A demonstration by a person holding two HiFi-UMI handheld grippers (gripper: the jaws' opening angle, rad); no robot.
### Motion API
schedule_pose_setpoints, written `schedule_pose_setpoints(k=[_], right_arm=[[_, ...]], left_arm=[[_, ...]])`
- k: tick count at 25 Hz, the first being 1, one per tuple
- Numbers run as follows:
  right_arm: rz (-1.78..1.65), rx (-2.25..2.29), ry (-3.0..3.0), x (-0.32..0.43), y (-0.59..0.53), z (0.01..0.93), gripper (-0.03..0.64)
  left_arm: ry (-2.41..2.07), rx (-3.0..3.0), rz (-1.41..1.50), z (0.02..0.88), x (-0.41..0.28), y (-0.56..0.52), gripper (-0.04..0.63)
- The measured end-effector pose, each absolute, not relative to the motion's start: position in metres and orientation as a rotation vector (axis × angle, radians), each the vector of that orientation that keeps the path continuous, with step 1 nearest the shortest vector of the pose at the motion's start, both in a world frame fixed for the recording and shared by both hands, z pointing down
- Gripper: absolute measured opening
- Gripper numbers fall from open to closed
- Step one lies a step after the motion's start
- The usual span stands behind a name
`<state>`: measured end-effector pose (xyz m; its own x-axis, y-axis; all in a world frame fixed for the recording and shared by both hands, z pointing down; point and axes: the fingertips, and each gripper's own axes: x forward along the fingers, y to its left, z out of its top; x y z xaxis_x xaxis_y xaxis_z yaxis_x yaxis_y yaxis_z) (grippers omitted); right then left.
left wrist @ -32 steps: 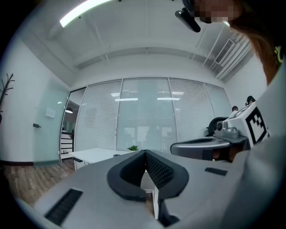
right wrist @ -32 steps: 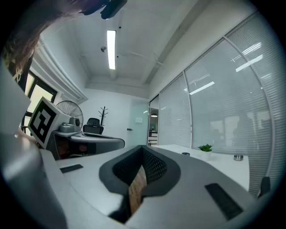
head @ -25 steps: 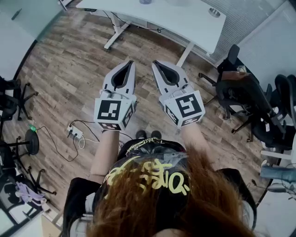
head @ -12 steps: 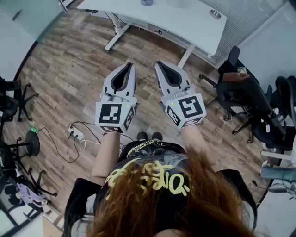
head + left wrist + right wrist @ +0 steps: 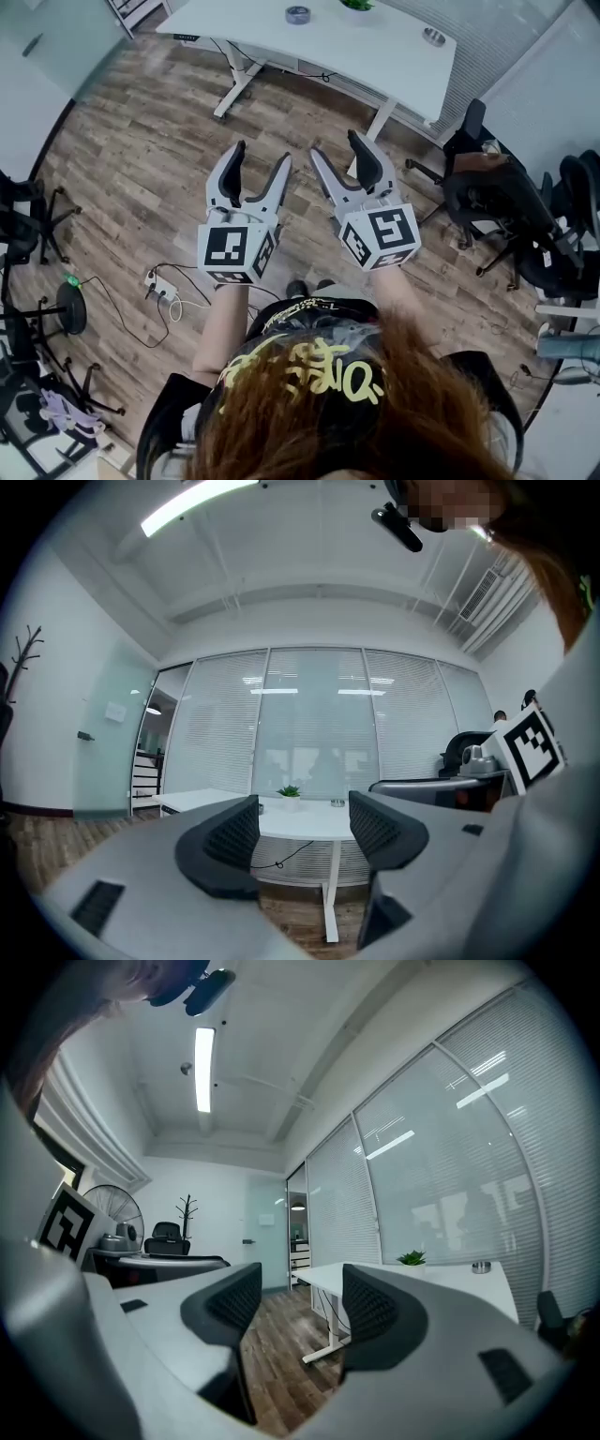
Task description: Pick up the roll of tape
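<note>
Grey fingers, shut before, now apart.

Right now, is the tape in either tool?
No: the tape lies on the table, and the left tool and right tool are open and empty.

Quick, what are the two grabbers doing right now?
Left gripper: open, jaws just opened, nothing between them.
Right gripper: open, jaws just opened, nothing between them.

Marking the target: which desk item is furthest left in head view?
The grey roll of tape; the plant and metal dish sit to its right.
</note>
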<state>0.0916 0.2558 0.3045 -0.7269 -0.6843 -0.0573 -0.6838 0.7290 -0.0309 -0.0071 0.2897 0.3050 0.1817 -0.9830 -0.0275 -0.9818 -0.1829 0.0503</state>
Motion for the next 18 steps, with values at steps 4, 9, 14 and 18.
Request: schedule_pose_setpoints(k=[4, 9, 14, 18], right_arm=[[-0.008, -1.158, 2.881, 0.086, 0.259, 0.314, 0.253], [-0.004, -1.167, 2.899, 0.08, 0.247, 0.319, 0.253], [-0.02, -1.152, 2.88, 0.068, 0.212, 0.319, 0.253], [-0.02, -1.1, 2.883, 0.048, 0.176, 0.319, 0.253]], left_arm=[[-1.969, 2.407, -0.097, 0.31, -0.014, 0.289, 0.296], [-1.954, 2.411, -0.067, 0.318, -0.019, 0.276, 0.288], [-1.963, 2.411, -0.024, 0.323, -0.03, 0.247, 0.276], [-1.994, 2.411, 0.008, 0.322, -0.044, 0.213, 0.275]])
